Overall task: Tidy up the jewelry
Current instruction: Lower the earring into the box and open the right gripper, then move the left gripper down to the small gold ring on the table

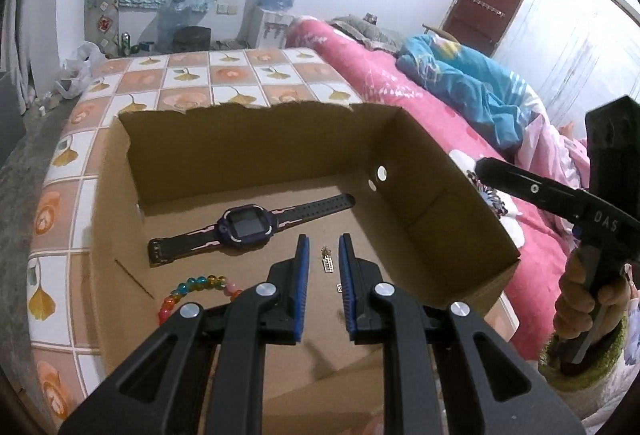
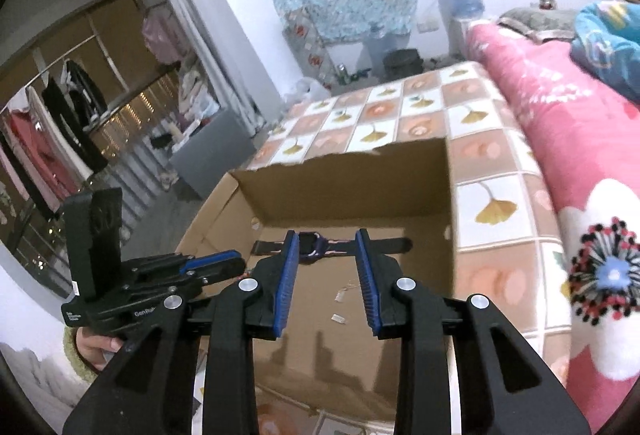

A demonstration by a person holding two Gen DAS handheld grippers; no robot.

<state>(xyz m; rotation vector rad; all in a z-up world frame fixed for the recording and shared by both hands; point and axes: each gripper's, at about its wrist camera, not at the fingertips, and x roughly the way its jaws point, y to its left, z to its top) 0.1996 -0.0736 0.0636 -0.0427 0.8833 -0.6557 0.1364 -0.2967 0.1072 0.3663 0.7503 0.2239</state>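
Inside the cardboard box (image 1: 440,195): jewelry.
Dark smartwatch (image 1: 248,227) lies flat beside rainbow bead bracelet (image 1: 192,287); both grippers, left (image 1: 324,287) and right (image 2: 326,283), hang empty, jaws parted.

The rainbow-coloured glass bead bracelet (image 1: 192,289) is half hidden behind the left gripper (image 1: 324,289). The dark purple smartwatch with a black strap (image 2: 316,244) is partly covered by the right gripper (image 2: 326,285). The small silvery metal trinkets (image 1: 327,262) on the brown cardboard box (image 1: 460,203) floor are too tiny to identify. The box's near wall is cut off below.
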